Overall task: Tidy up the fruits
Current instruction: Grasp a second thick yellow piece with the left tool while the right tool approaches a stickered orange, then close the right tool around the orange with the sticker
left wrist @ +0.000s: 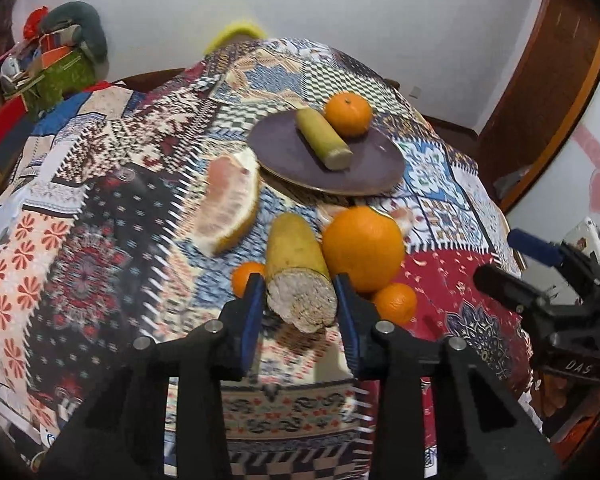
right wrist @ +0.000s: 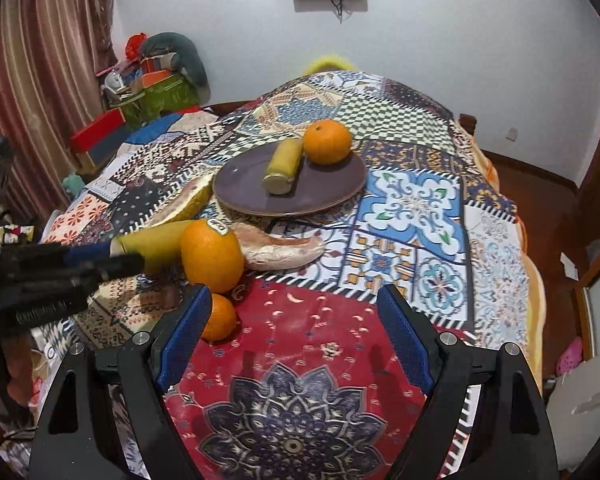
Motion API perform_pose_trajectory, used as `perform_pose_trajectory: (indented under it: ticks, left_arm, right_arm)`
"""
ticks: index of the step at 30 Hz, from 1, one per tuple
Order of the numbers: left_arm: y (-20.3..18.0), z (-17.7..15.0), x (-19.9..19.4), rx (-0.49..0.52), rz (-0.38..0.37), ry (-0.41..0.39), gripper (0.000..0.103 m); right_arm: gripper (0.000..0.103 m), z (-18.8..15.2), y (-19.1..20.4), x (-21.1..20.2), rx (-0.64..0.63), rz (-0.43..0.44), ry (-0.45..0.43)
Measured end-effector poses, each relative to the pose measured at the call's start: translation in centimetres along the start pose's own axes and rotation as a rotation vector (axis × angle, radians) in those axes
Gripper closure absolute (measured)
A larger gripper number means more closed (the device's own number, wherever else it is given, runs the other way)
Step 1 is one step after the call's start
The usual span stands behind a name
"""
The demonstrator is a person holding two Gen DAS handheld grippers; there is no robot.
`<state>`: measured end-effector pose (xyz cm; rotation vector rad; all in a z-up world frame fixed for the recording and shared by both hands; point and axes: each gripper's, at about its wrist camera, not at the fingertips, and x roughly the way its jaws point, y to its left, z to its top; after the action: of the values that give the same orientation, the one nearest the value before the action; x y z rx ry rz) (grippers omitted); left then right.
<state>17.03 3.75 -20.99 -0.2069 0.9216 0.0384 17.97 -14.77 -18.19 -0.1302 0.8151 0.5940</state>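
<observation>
Left gripper point(left wrist: 300, 280) fingers closed tight on a yellow cane piece point(left wrist: 296, 260), right gripper point(right wrist: 296, 300) fingers wide open, holding nothing, big orange point(right wrist: 211, 255) nearby.

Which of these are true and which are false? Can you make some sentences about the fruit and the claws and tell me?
1. The left claw is closed on a yellow stick of sugarcane. True.
2. The right claw is holding the big orange. False: its jaws stand open with nothing between them.
3. The purple plate has an orange and a short stick on it. True.
4. The plate is full of grapefruit slices. False: the grapefruit wedge lies on the tablecloth beside the plate.
5. A small orange sits on the cloth close to the big orange. True.
</observation>
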Motion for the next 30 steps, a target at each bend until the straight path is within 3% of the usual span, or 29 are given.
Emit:
perform_pose_trajectory:
  ticks: [13,20,25,30]
  left_arm:
    - [4.7,0.0,-1.9,-0.006,-0.043,-0.030,0.068]
    - [3.6,-1.6,-0.3,0.061,-0.025,0.030,0.068]
    - [2.7,-2.1,0.8,0.071,-0.055,0.051,0.068]
    - [2.2,-2.2,1.7,0.081,-0.065,0.070,0.069]
  right_arm:
    - [0.021,1.0,2.9,4.2,-0.022,0.076,0.059]
    - [0.021,1.7,3.4,6.0,-0.018,0.087,0.072]
    - [0.021,1.9,3.5,6.7,-0.011,0.098,0.078]
    - [0.035,1.6,3.5,7.2,-0.016,0.134,0.097]
